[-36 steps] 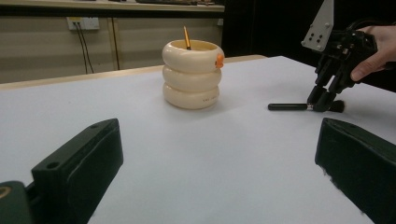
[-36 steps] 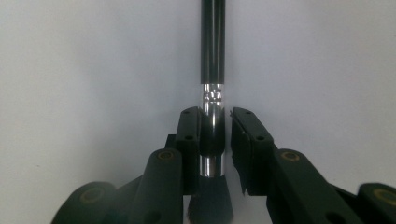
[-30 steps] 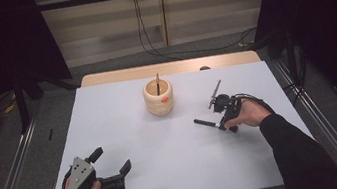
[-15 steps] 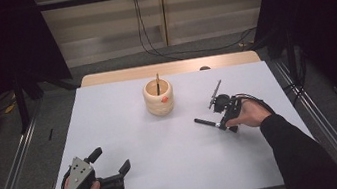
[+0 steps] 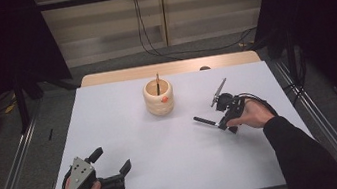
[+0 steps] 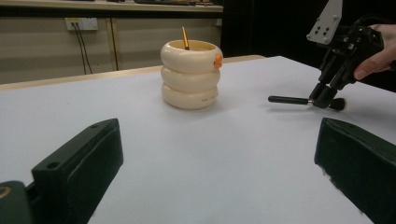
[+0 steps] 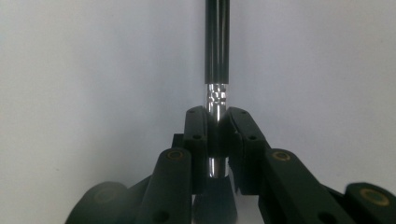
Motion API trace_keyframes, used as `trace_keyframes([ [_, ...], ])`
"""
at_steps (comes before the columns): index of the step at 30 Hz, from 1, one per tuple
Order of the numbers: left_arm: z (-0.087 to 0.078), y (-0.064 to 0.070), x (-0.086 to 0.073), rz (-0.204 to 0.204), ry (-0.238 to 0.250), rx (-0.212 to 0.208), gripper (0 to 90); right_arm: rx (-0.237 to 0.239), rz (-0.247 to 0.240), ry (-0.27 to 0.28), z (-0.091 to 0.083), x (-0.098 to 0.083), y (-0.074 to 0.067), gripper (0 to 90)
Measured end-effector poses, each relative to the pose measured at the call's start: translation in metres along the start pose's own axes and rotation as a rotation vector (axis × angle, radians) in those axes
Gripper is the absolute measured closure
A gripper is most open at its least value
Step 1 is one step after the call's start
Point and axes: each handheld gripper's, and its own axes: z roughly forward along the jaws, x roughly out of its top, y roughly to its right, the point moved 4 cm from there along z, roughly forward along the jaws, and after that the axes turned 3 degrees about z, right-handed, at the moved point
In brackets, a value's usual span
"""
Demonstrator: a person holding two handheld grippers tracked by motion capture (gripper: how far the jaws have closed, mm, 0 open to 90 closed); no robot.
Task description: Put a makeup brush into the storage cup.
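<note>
My right gripper (image 5: 221, 124) rests low on the white table at the right, shut on a black brush (image 5: 204, 120) that lies on the sheet. In the right gripper view its pads (image 7: 198, 133) squeeze the silver ferrule of the brush (image 7: 217, 42), and the black handle runs away from me. The left gripper view shows the brush (image 6: 287, 99) lying flat, with bristles behind the right gripper (image 6: 323, 95). A cream ringed holder (image 5: 159, 97) (image 6: 190, 74) stands at the middle back with a thin stick (image 5: 158, 83) in it. My left gripper (image 5: 111, 159) lies near the front left, open and empty.
A white sheet (image 5: 168, 170) covers the table, with a strip of bare wood (image 5: 167, 68) at the far edge. Metal rails (image 5: 11, 173) run along both sides of the table. Cables (image 5: 185, 49) lie on the floor behind it.
</note>
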Motion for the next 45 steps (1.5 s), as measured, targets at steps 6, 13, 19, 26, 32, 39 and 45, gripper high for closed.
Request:
trace_keyframes([
  [6, 0.000, -0.001, 0.000, 0.000, -0.004, 0.009, 0.6, -0.005, 0.006, 0.052, -0.006, 0.000, -0.004, 78.5],
  [13, 0.000, -0.001, 0.000, 0.003, -0.007, 0.002, 0.6, -0.008, 0.043, 0.112, -0.012, -0.008, -0.003, 78.5],
  [19, 0.001, 0.001, 0.000, 0.008, -0.007, -0.007, 0.8, -0.005, 0.068, 0.165, -0.017, -0.016, -0.003, 78.4],
  [26, 0.000, 0.000, 0.000, 0.007, 0.000, -0.002, 0.4, -0.003, 0.093, 0.248, -0.024, -0.021, -0.002, 78.5],
  [32, 0.000, 0.000, 0.000, 0.006, 0.002, -0.003, 0.6, 0.016, 0.101, 0.296, -0.025, -0.025, -0.005, 78.4],
  [39, -0.001, 0.000, 0.000, 0.010, 0.002, -0.001, 0.6, 0.010, 0.111, 0.394, -0.033, -0.031, -0.003, 78.4],
  [45, -0.001, -0.001, 0.000, 0.011, 0.001, -0.003, 0.7, 0.030, 0.137, 0.457, -0.041, -0.034, -0.009, 78.4],
])
